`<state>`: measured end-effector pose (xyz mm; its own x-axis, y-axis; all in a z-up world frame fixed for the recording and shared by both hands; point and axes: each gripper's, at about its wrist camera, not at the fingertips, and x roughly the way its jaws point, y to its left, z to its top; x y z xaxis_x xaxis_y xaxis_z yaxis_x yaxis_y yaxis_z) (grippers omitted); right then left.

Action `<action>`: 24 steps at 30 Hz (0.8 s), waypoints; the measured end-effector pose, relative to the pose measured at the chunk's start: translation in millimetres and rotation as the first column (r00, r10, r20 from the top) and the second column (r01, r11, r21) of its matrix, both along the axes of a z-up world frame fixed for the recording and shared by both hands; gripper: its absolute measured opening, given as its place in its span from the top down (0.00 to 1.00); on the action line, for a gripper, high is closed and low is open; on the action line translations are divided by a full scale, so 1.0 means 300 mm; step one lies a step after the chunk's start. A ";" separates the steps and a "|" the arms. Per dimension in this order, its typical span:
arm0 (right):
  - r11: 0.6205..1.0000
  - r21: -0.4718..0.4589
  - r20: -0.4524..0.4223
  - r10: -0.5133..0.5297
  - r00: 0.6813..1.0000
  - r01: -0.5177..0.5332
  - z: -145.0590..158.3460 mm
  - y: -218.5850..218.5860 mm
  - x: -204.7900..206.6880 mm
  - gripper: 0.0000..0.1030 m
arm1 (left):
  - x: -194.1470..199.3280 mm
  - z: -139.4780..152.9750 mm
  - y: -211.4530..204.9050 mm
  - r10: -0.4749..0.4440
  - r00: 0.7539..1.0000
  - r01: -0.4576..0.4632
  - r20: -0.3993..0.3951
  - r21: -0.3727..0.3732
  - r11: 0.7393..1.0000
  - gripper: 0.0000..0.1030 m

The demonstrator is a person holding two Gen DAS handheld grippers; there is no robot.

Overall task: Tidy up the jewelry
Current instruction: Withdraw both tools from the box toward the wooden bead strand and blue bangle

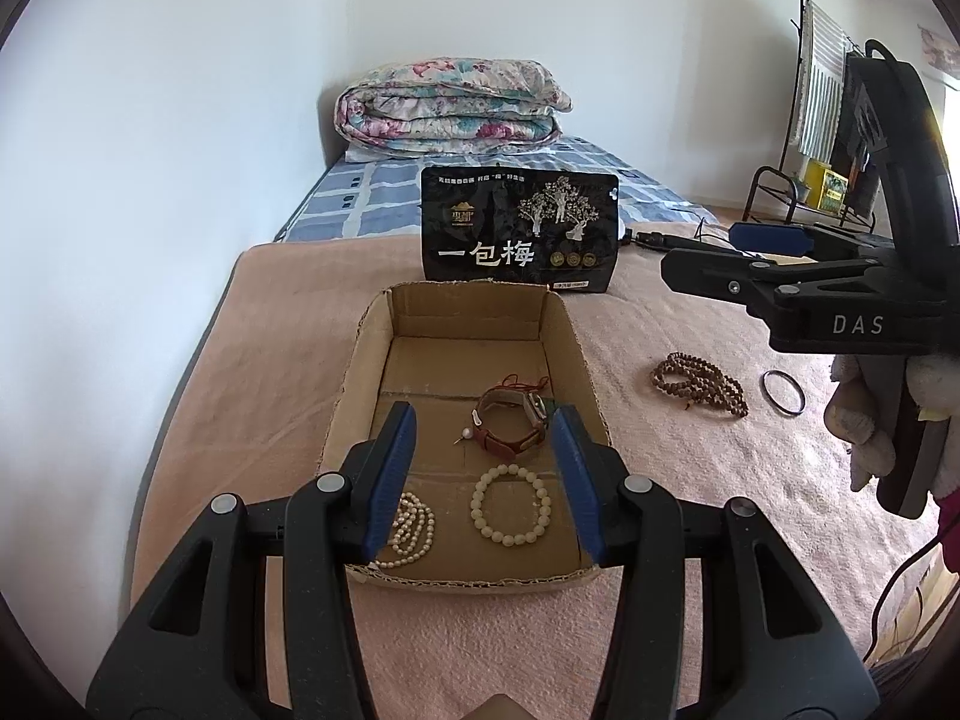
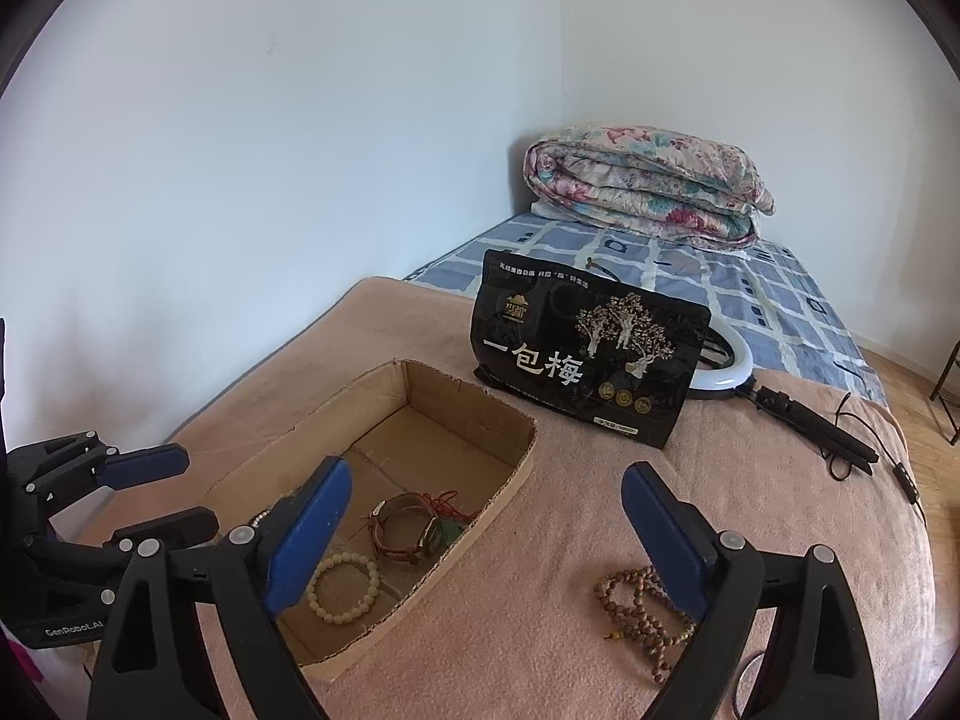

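Observation:
An open cardboard box (image 1: pixel 372 372) (image 2: pixel 420 384) lies on the pink blanket. In it are a brown-strap watch (image 1: pixel 510 420) (image 2: pixel 408 531), a white bead bracelet (image 1: pixel 510 504) (image 2: pixel 345 594), a pearl string (image 1: pixel 411 531), a red cord (image 1: pixel 522 383) and a small pearl pin (image 1: pixel 463 435). A brown bead necklace (image 1: pixel 699 384) (image 2: pixel 642 612) and a dark ring bangle (image 1: pixel 783 393) lie on the blanket right of the box. My left gripper (image 1: pixel 486 420) is open and empty above the box. My right gripper (image 2: pixel 486 492) is open and empty, its right finger above the brown beads.
A black snack bag (image 1: pixel 519 228) (image 2: pixel 591 354) stands behind the box. A folded floral quilt (image 1: pixel 450 108) (image 2: pixel 648 186) lies at the bed's head. A ring light with stand and cable (image 2: pixel 804 414) lies on the blanket at right. A metal rack (image 1: pixel 804 192) stands by the far wall.

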<state>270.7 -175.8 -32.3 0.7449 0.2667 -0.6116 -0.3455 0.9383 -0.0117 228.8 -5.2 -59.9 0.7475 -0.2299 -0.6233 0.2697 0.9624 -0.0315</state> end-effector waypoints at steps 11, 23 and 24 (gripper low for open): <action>0.997 -0.017 0.023 -0.069 0.997 0.070 0.039 -0.116 -0.080 0.00 | -0.045 0.040 -0.064 -0.018 1.000 0.018 0.024 0.003 1.000 0.40; 0.984 0.000 0.011 -0.175 0.984 0.175 0.052 -0.317 -0.160 0.00 | -0.079 0.074 -0.160 -0.057 0.998 0.057 0.037 0.001 0.998 0.31; 0.983 -0.004 0.012 -0.184 0.983 0.184 0.052 -0.335 -0.167 0.00 | -0.079 0.075 -0.169 -0.061 0.997 0.061 0.038 0.000 0.998 0.31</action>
<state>220.5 -276.3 -16.9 0.7880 0.1213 -0.6036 -0.1665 0.9858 -0.0193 205.2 -56.0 -37.5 0.7550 -0.2764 -0.5946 0.3291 0.9441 -0.0208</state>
